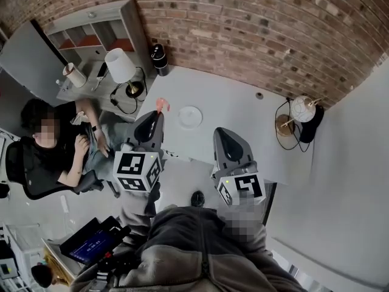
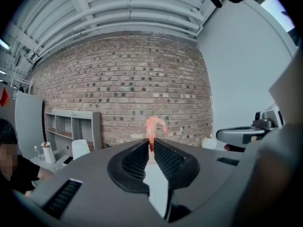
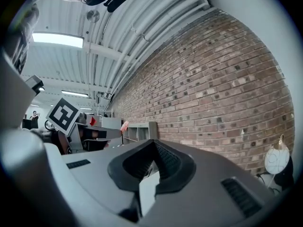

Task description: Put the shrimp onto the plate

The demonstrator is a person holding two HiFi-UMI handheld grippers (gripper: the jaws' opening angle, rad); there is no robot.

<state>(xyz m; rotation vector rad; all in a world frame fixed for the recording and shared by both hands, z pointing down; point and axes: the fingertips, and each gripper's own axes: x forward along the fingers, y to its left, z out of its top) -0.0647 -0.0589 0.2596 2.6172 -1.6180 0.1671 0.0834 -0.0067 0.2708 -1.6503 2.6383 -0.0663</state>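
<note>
Both jaws closed: left gripper (image 2: 150, 144) pinching shrimp (image 2: 155, 124), lower end hidden; right gripper (image 3: 152, 148) empty.
</note>
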